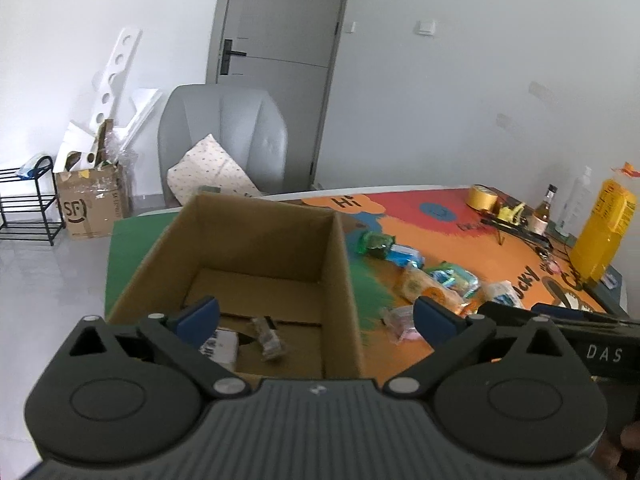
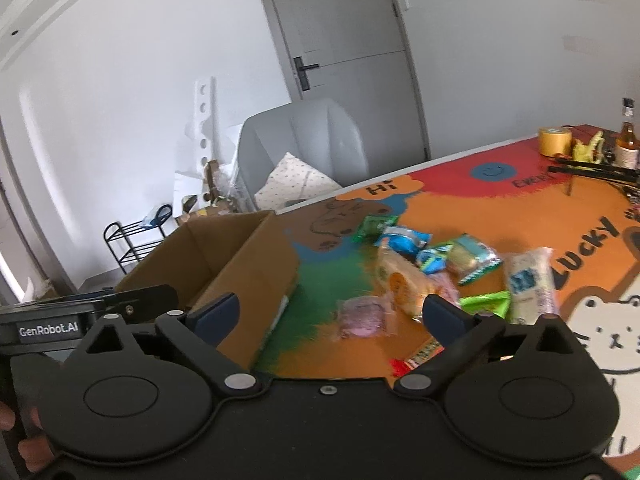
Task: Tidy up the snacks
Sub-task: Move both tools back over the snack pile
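Observation:
An open cardboard box (image 1: 336,264) stands on the colourful table mat; it also shows in the right wrist view (image 2: 256,272). A small brown snack packet (image 1: 269,338) and a white packet (image 1: 219,346) lie on its floor. My left gripper (image 1: 316,316) is open and empty above the box's near side. Several wrapped snacks lie on the mat right of the box: a pink packet (image 2: 362,316), a yellow-orange bread pack (image 2: 402,282), a blue packet (image 2: 404,240), green packets (image 2: 374,226) and a white-blue pack (image 2: 528,280). My right gripper (image 2: 332,314) is open and empty above the pink packet.
A yellow bag (image 1: 604,232), a tape roll (image 1: 482,197), bottles (image 1: 544,210) and cables sit at the table's far right. A grey chair (image 1: 224,144) with a cushion stands behind the table. A cardboard carton (image 1: 94,204) and black rack (image 1: 28,204) stand on the floor at left.

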A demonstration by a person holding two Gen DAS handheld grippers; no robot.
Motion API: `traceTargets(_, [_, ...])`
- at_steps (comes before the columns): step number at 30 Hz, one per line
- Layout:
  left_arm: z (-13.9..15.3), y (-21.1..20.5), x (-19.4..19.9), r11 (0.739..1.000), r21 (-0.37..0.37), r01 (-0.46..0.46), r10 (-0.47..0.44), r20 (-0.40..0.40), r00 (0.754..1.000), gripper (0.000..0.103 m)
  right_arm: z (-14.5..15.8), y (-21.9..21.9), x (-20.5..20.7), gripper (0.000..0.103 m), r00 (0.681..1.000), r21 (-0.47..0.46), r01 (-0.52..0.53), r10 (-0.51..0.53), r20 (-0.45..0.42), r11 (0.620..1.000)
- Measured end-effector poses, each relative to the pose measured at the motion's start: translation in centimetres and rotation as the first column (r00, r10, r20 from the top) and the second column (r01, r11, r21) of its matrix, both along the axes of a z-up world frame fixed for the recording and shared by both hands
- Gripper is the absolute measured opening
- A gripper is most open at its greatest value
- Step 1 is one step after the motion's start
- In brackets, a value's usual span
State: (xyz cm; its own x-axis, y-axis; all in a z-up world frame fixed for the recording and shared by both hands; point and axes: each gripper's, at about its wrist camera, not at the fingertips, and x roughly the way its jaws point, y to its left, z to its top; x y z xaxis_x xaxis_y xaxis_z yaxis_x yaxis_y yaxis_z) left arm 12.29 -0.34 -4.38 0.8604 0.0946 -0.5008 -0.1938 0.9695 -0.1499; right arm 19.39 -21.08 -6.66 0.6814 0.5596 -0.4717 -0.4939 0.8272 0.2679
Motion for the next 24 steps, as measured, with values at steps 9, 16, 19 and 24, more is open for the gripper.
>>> traceTargets(9, [0.0, -2.8, 0.3, 0.998, -0.009, 0.067, -0.067, -0.022, 0.998, 0.103, -0.5, -3.2, -0.6, 0.103, 0.998, 0.010, 0.064, -0.064, 0.007, 0.998])
traceTargets(16, [-0.3, -5.2, 0.8, 0.993, -0.003, 0.114, -0.114, -0.028, 0.993, 0.103, -1.0, -5.4, -1.1, 0.103, 0.995, 0.001, 0.096, -0.096, 0.006, 0.995])
traceTargets(19, [-0.4, -6.2, 1.0, 0.991, 0.006, 0.134, -0.134, -0.031, 0.991, 0.103, -1.3, -6.4, -1.1, 0.103, 0.994, 0.000, 0.113, -0.113, 0.001, 0.994])
traceTargets(24, [-0.7, -7.4, 1.6, 0.987, 0.005, 0.158, -0.157, -0.040, 0.987, 0.103, -1.7, -7.7, -1.2, 0.103, 0.991, 0.006, 0.130, -0.130, -0.008, 0.991])
